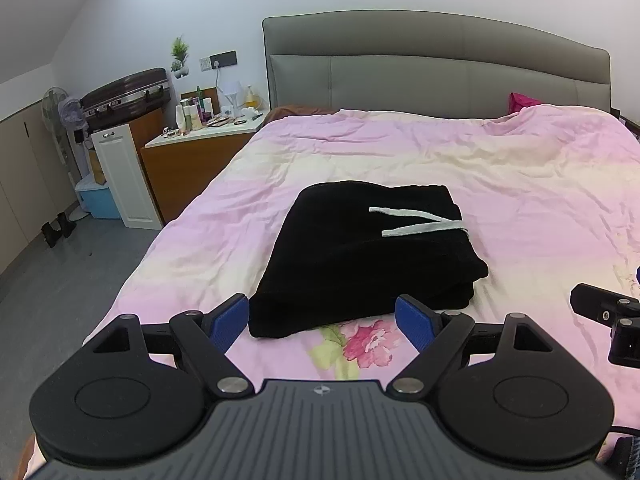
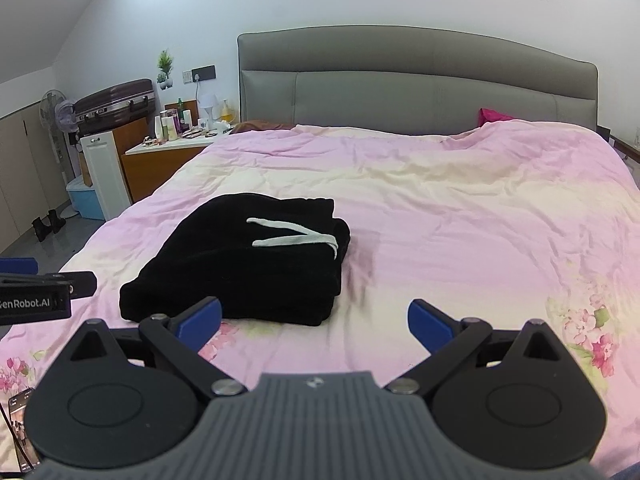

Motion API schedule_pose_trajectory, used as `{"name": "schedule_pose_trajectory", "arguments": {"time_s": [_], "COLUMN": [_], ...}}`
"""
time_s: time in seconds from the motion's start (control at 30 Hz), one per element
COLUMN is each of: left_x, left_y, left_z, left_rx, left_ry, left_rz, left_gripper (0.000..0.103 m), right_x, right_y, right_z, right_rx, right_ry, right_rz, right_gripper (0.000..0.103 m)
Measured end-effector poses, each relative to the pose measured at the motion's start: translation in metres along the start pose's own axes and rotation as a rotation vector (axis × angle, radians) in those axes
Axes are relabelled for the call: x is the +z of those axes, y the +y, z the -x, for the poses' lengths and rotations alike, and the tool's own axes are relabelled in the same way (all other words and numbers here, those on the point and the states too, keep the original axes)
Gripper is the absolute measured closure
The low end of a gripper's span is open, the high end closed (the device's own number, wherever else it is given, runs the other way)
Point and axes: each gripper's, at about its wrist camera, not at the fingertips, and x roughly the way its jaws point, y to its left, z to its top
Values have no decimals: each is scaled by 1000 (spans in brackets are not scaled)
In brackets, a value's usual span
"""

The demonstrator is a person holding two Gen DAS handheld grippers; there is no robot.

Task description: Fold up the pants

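Black pants [image 1: 360, 256] lie folded into a compact stack on the pink bedspread [image 1: 520, 184], with a white drawstring [image 1: 416, 222] across the top. They also show in the right wrist view [image 2: 248, 264]. My left gripper [image 1: 322, 322] is open and empty, just short of the stack's near edge. My right gripper [image 2: 314, 324] is open and empty, near the stack's near right corner, over bare bedspread [image 2: 480, 220]. Part of the right gripper shows at the right edge of the left wrist view [image 1: 608, 316], and part of the left gripper at the left of the right wrist view [image 2: 40, 296].
A grey headboard [image 1: 436, 60] stands at the far end. A bedside table [image 1: 200, 148] with bottles, a white cabinet [image 1: 124, 176], a suitcase [image 1: 124, 96] and a fan [image 1: 60, 112] stand left of the bed. A phone [image 2: 22, 428] lies at the near left.
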Motion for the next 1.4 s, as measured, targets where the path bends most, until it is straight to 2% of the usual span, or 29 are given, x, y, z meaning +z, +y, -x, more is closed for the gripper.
{"name": "schedule_pose_trajectory", "arguments": {"time_s": [1.4], "left_x": [4], "left_y": [-9], "left_z": [13], "left_rx": [-1], "left_ry": [-12], "left_rz": [-20], "left_gripper": [6], "right_x": [0], "right_y": [-17], "right_z": [23], "right_rx": [14], "right_ry": [-41], "right_rz": [-50], "right_gripper": [7]}}
